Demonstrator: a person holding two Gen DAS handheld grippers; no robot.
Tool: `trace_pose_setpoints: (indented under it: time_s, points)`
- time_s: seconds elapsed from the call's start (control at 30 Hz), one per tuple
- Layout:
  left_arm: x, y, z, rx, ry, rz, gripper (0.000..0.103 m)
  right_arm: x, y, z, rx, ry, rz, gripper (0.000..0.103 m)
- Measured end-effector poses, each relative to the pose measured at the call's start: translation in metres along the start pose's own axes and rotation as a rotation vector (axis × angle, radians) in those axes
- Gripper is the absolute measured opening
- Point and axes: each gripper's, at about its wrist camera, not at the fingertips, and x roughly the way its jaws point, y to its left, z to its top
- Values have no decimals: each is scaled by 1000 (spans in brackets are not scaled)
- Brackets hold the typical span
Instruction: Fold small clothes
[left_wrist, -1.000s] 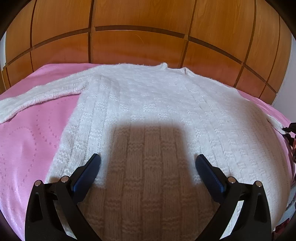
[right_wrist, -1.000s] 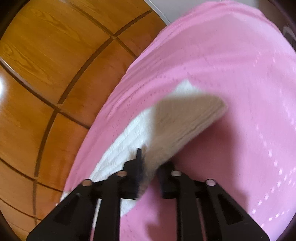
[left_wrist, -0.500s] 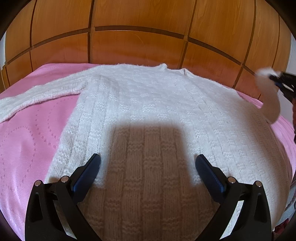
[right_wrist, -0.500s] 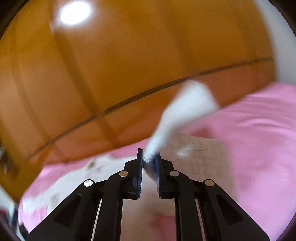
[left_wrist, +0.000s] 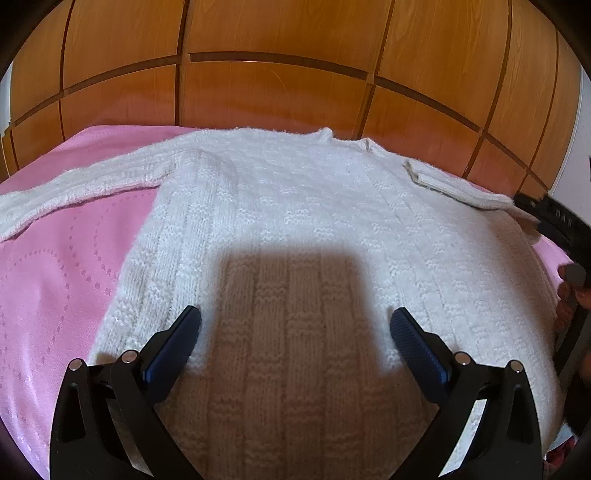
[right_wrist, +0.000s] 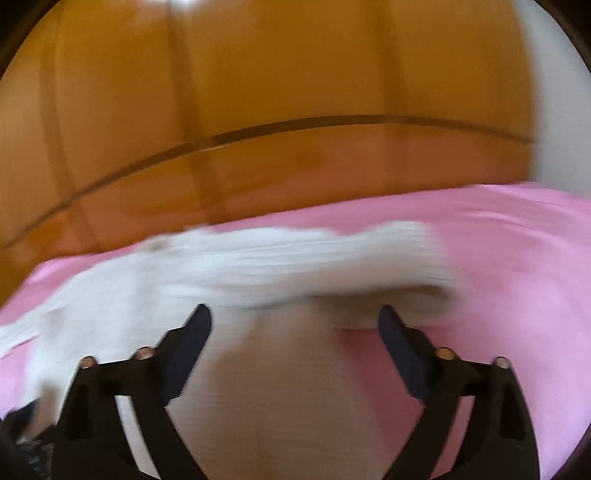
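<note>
White knit is lying across the middle of the pink bed cover (left_wrist: 55, 295): a small cable-pattern sweater (left_wrist: 295, 229), spread flat with its neck toward the wooden panelled headboard (left_wrist: 277, 85). Its left sleeve (left_wrist: 74, 188) is stretching out straight over the pink cover toward the left edge of the left wrist view. Its right sleeve (left_wrist: 458, 188) is lying folded inward across the shoulder, with the cuff end pointing toward the neckline.

The left claw (left_wrist: 295, 328) is hovering over the lower part of the sweater's body, its blue-padded fingers (left_wrist: 173, 347) standing wide apart with nothing gripped between them; they are casting a square shadow on the knit.

The right claw (right_wrist: 295, 325) is showing in its own blurred view with its fingers spread wide. Its jaws have just been opening, and nothing is pinched between them; the white knit is lying beyond and beneath the tips, and whether it is touching them I cannot tell through the blur. In the left wrist view the same claw is appearing as a black shape at the right edge, just beside the folded sleeve's outer end, with part of a person's hand (left_wrist: 569, 295) behind it.
</note>
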Motion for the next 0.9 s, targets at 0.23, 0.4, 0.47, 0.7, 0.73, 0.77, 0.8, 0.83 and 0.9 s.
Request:
trace_pose_setpoints:
  time_s: [0.23,0.4,0.47,0.7,0.73,0.77,0.8,0.83,0.9]
  points:
    - [-7,-22,22,56,74,41,101,37,-48,-11,236,179,-148,92]
    - [-28,-49,72,68,-75,-60,101,31,-42,-14,233,158,-148,92]
    - [-17,-58,90,72,-72,-99,101,25,-50,-11,252,150,-131,92]
    - [56,-85,134,23,60,-144,101,35,-52,3,261,159,-8,92]
    - [63,-90,136,4,71,-159,101,44,-46,3,232,188,-25,96]
    - [71,-93,139,-13,81,-175,101,48,-41,4,203,195,-46,97]
    - [79,-98,142,-37,93,-189,101,51,-36,5,178,200,-67,97]
    - [85,-102,146,-54,100,-198,101,56,-30,5,146,212,-98,99]
    - [102,-109,155,-78,113,-230,92,60,-19,3,96,223,-145,100]
